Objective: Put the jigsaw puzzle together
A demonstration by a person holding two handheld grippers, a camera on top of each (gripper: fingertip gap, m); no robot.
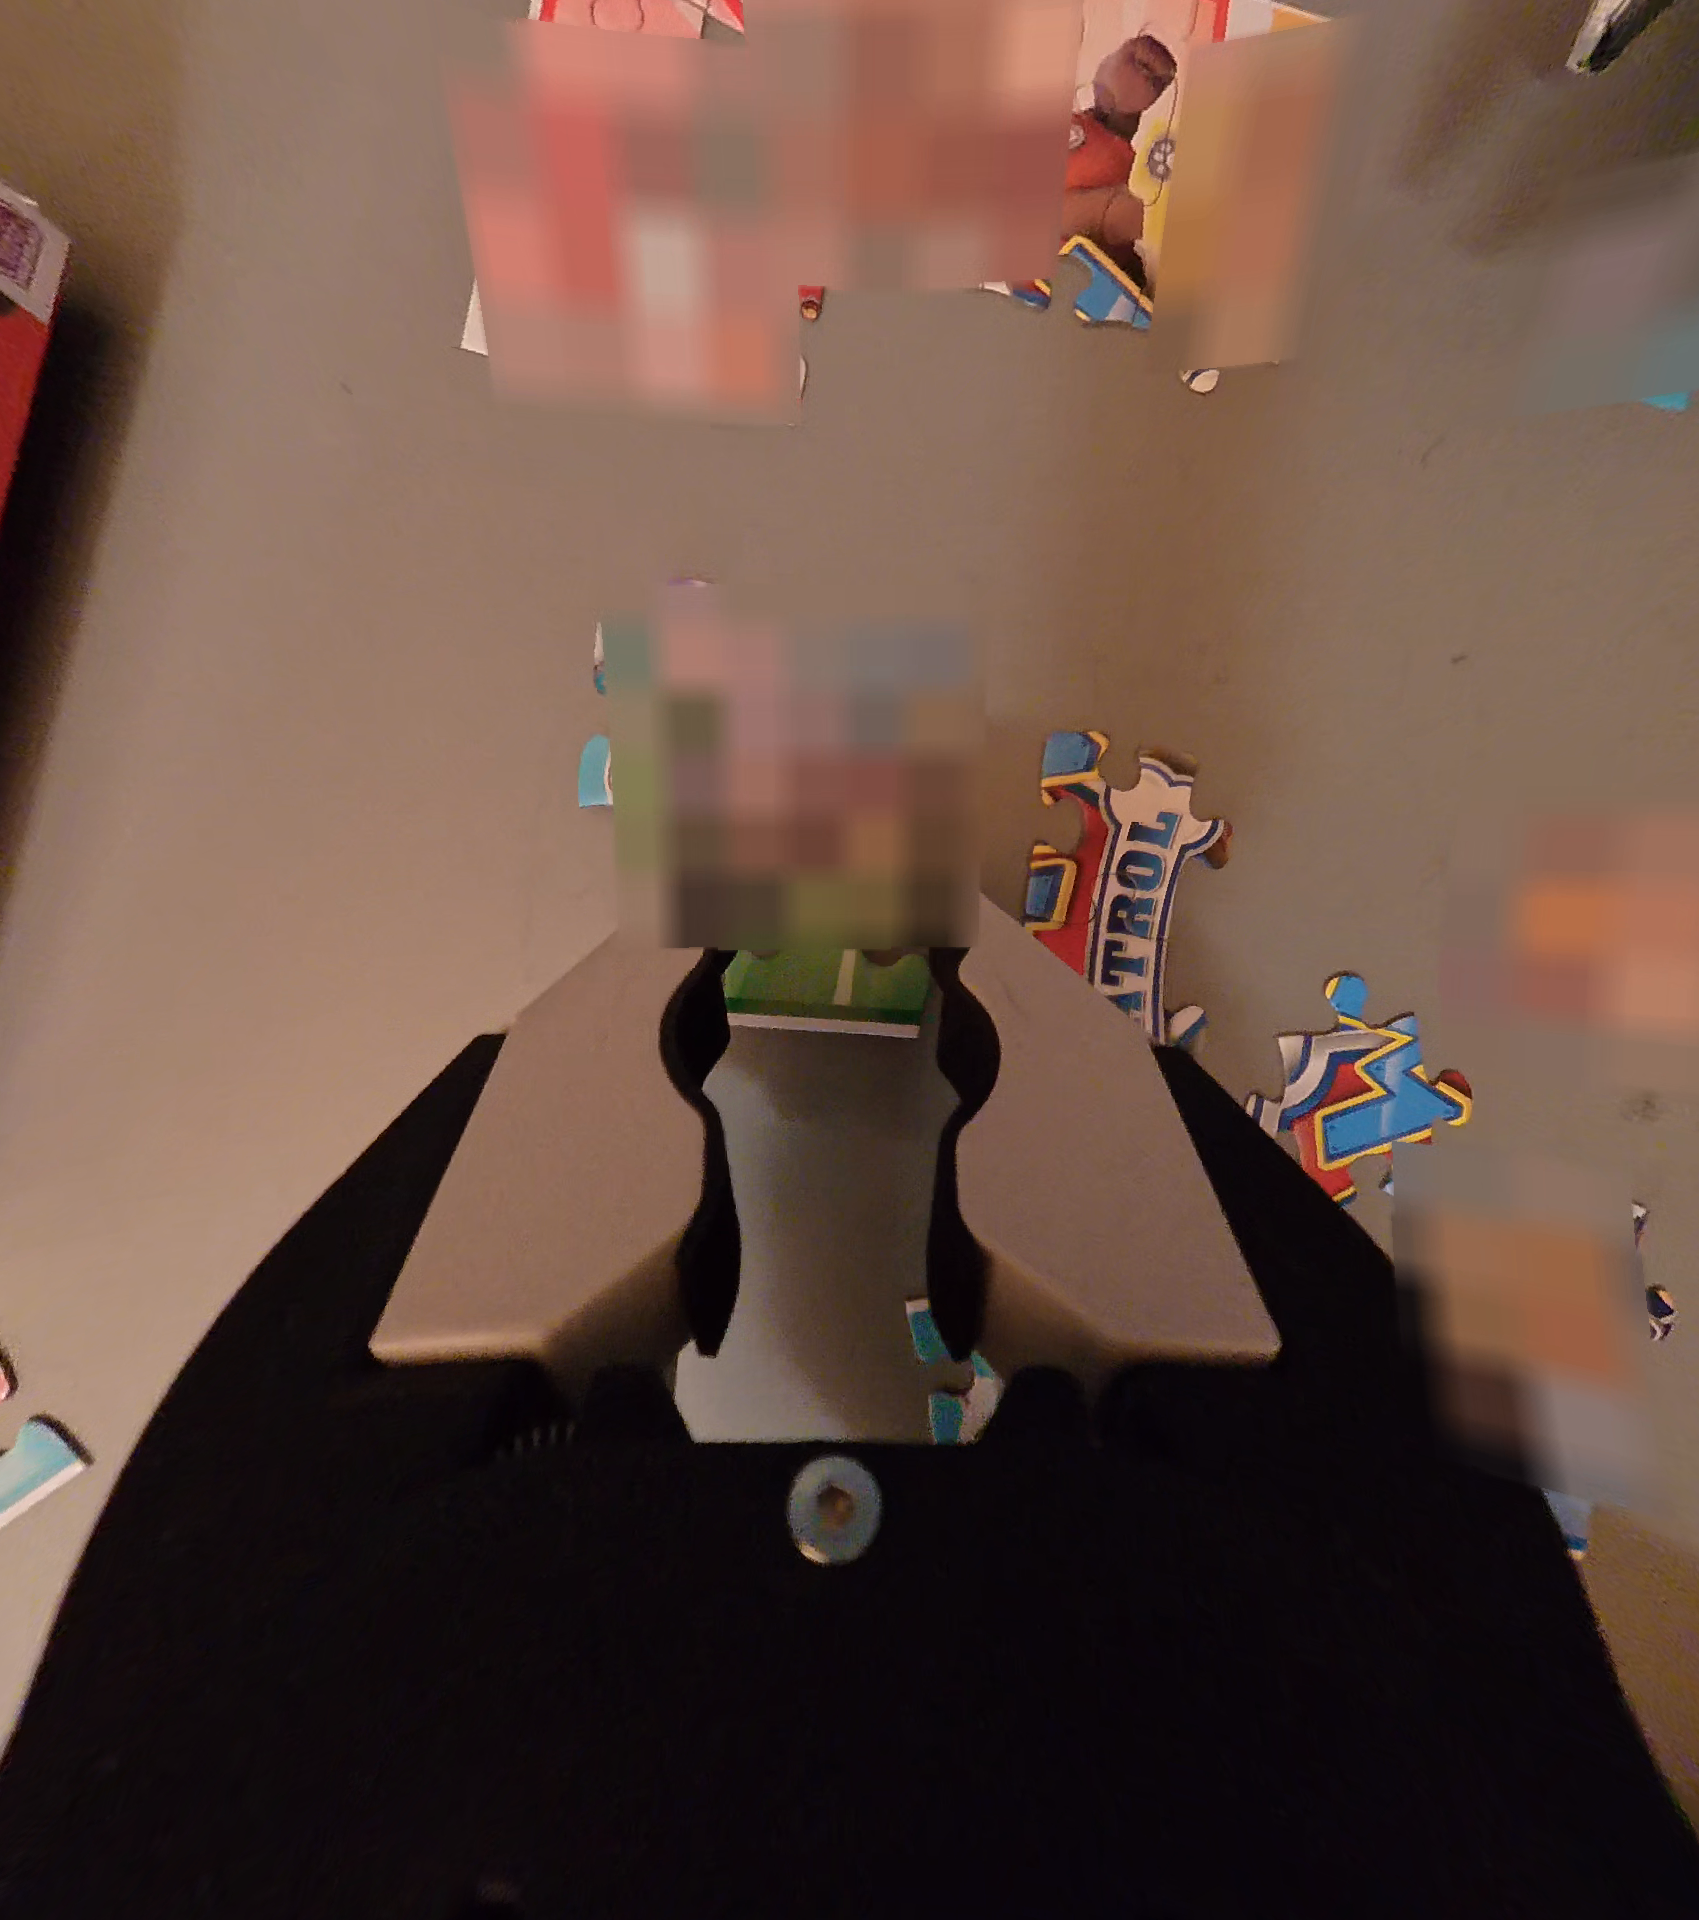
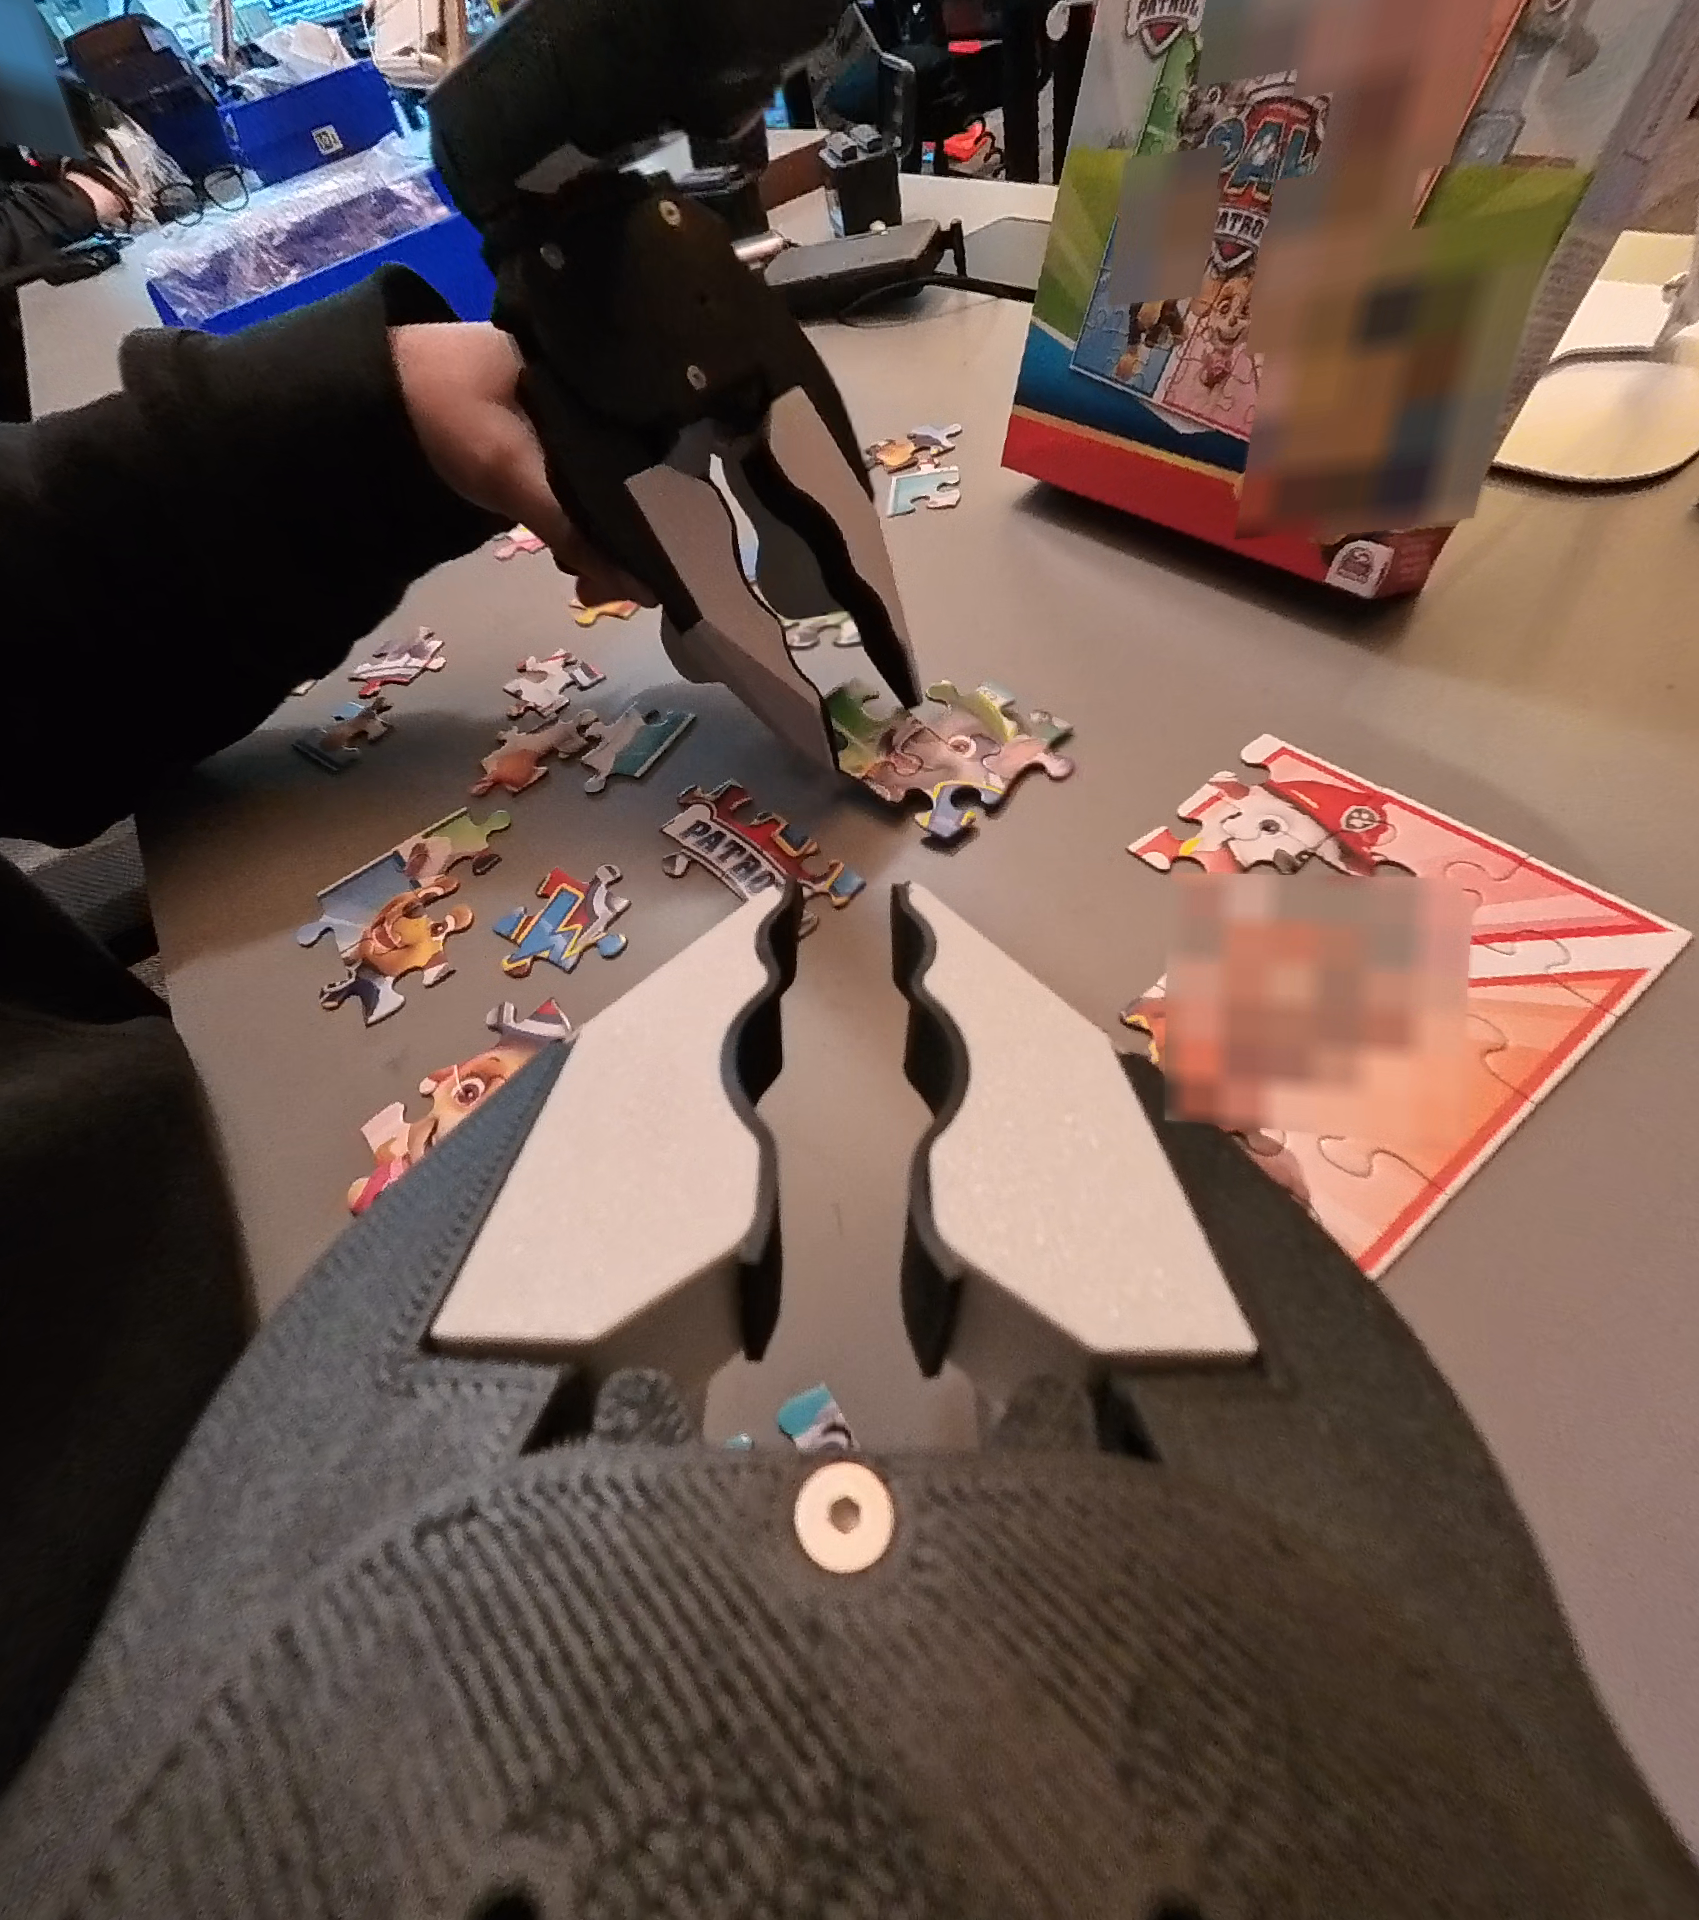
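Left gripper clenches the green edge of a joined puzzle cluster, which extends ahead of its tips; right gripper hovers released, nearer the banner piece.

Cartoon colours all over the grey tabletop

Red-and-white striped assembled cardboard puzzle square, green-edged joined puzzle cluster (pinkish middle), blue-red-yellow zigzag loose puzzle piece.

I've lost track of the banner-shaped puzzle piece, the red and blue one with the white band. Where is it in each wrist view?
Left wrist view: the banner piece lies right of centre, beside the left gripper, partly behind its right finger.
Right wrist view: the banner piece lies at centre, just beyond the right gripper.
Shared landmark: the blue and red lightning-bolt piece lies next to it in both views.
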